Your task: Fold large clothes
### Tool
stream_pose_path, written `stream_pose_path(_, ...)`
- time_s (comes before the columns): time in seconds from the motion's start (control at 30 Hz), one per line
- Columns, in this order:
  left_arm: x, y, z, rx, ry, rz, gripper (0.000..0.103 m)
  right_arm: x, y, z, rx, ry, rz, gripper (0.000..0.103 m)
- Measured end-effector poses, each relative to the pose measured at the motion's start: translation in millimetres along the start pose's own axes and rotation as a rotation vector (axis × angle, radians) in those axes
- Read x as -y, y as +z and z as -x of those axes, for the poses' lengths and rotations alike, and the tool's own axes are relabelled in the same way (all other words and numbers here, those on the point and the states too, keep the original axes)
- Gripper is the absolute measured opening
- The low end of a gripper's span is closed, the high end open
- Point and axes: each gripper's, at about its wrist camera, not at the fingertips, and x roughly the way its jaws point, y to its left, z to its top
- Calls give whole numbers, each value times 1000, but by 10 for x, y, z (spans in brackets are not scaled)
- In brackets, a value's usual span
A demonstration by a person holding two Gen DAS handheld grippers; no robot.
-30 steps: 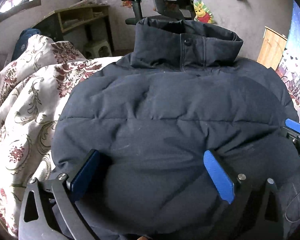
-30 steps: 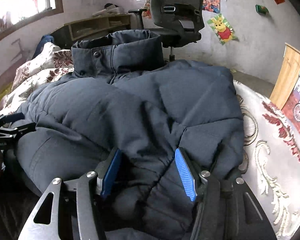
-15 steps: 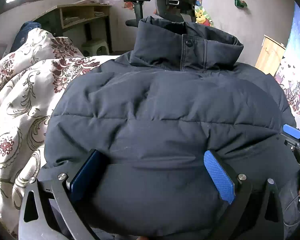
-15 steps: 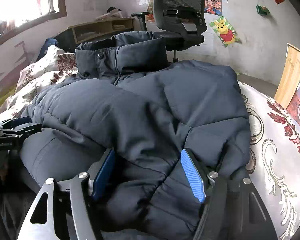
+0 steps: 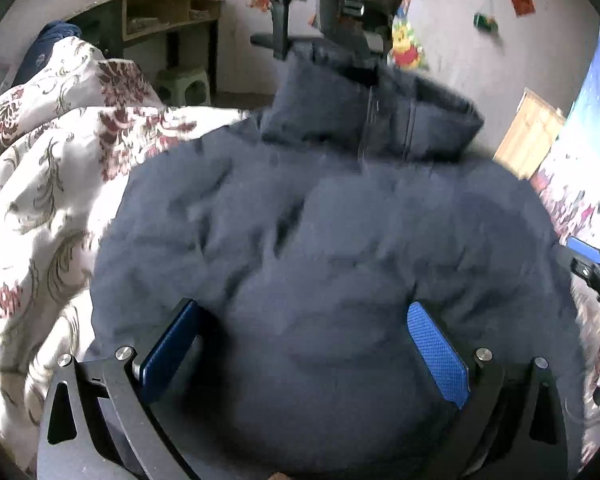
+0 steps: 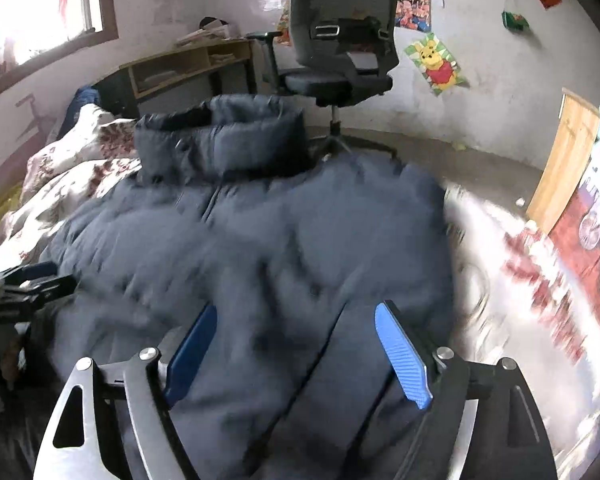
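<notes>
A dark navy puffer jacket [image 5: 320, 220] lies on the bed, its collar [image 5: 372, 120] standing up at the far end. My left gripper [image 5: 300, 344] is open wide at the jacket's near edge, and the padded fabric bulges up between its blue pads. From the right wrist view the same jacket [image 6: 280, 240] fills the middle. The jaws of my right gripper [image 6: 296, 352] are opening. A fold of the jacket lies between them, and the pads stand off it. Each gripper also shows at the edge of the other's view: the right gripper [image 5: 592, 268] and the left gripper [image 6: 32, 284].
A floral quilt [image 5: 40, 200] covers the bed on both sides of the jacket. Beyond the bed's far end stand a black office chair [image 6: 340, 40], a wooden desk [image 6: 188, 64] and a green stool [image 5: 184, 84]. A wooden panel [image 6: 572, 160] leans at the right wall.
My right gripper's jaws have spread from a tight pinch on a jacket fold to wide apart, and it has lifted a little. The left gripper kept its width and tilted slightly.
</notes>
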Motion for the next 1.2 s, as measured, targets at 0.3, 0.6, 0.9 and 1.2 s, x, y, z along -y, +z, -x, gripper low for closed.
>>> stream_pose_path(0.3,-101,1167,-63,131,53,-58,102,89,1281,-463,78,65,-111,82)
stream_pose_path(0.6,-79,1838,-541,65,88,-144,101,50,1746,-1063,4,93,-132,72)
stream_pose_path(0.9,235,1813,-765,31,53,-329,94,-246,1700,-1141,-8,67,83,42)
stream_pose_path(1.2,206,1749,-896,-28,56,-329,20,-278,1563,-1069,10,95,76,7)
